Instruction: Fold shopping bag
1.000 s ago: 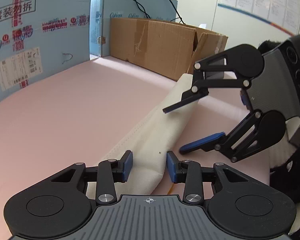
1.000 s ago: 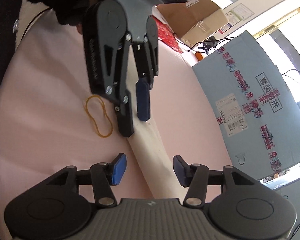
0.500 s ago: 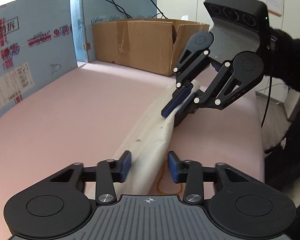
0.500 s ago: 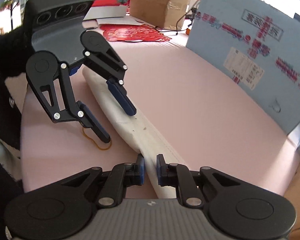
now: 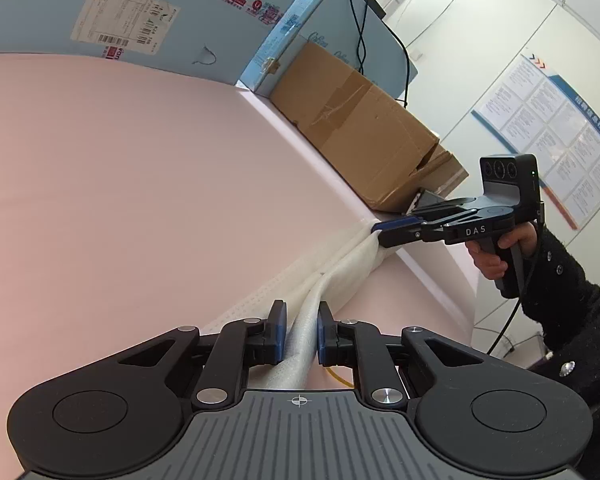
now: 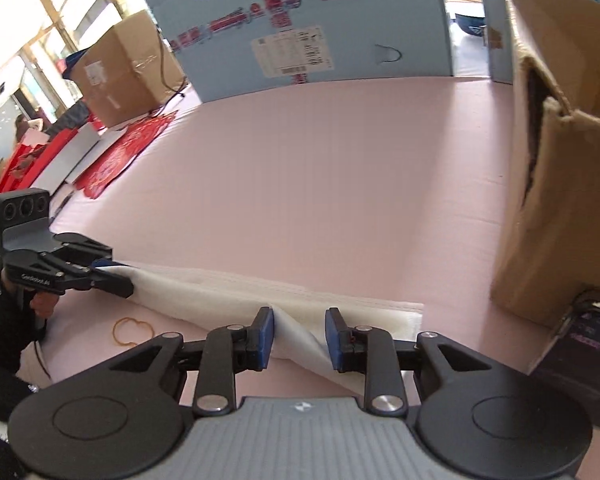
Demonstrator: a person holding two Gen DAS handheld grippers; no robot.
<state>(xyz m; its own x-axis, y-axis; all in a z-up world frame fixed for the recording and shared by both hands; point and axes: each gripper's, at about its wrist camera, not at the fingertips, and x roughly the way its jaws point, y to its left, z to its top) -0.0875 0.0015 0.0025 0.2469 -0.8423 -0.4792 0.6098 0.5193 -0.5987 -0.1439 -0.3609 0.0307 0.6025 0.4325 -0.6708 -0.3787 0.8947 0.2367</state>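
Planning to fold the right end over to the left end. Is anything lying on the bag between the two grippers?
Nothing visible does. The shopping bag is bare between the right gripper and the left gripper; the rubber band lies on the table beside it, off the fabric.

white bag point(image 5: 342, 276) on a pink table point(image 5: 140, 184); yellow rubber band point(image 6: 133, 330); brown box point(image 5: 364, 132); light-blue board point(image 6: 312, 24) with red print, possibly labels.

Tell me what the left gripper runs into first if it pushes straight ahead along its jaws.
Most likely the white shopping bag itself: the left gripper has the fabric between its jaws, and the strip runs ahead to the right gripper, next in line. Depth is uncertain.
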